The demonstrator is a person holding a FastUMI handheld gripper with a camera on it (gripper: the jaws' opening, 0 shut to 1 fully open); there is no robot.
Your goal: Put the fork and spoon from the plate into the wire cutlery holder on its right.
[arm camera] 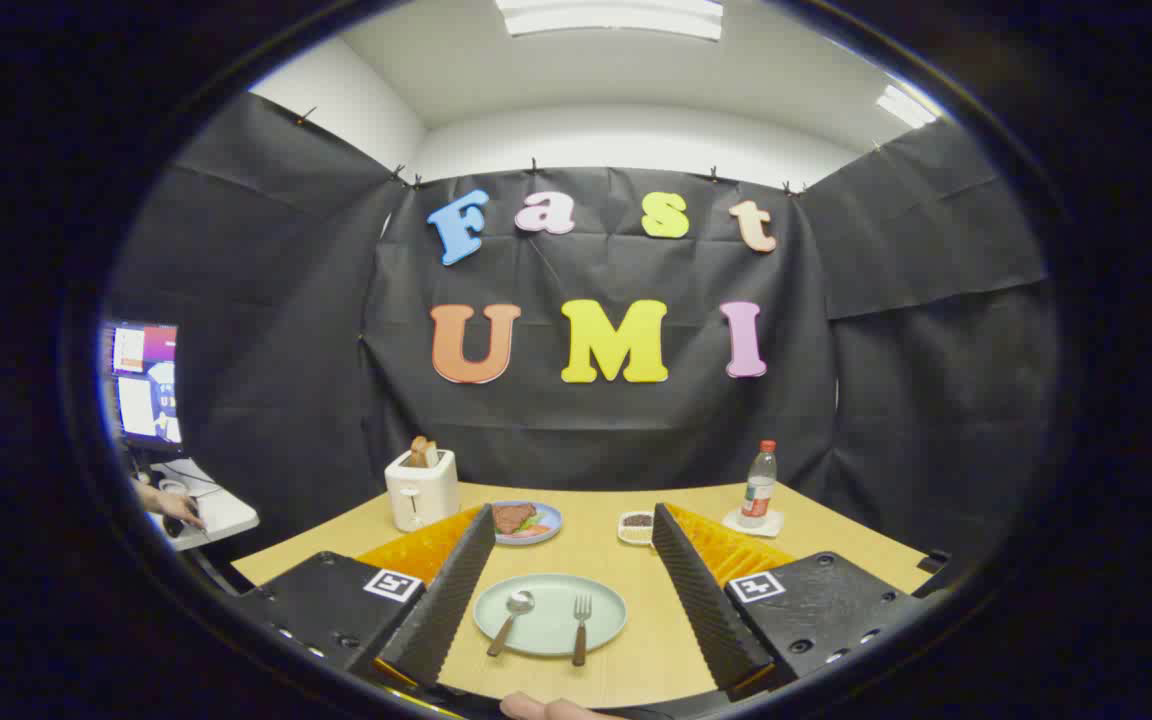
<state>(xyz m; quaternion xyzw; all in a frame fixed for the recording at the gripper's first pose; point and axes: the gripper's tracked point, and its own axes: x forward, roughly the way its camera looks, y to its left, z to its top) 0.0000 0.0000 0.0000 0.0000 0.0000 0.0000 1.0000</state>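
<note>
With the gripper (569, 590) spread wide and empty, the spoon (511, 618) and fork (581, 628) lie on the plate (604, 595) near the desk's front edge, probably light, stiff, slippery, best pinched mid-handle.

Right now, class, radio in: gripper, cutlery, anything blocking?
Gripper open, fingers either side of plate. Spoon and fork lying on plate, untouched. Nothing between fingers and cutlery.

Pale green plate (550, 612); white toaster (422, 489); bottle (759, 486) cap red, possibly.
</note>
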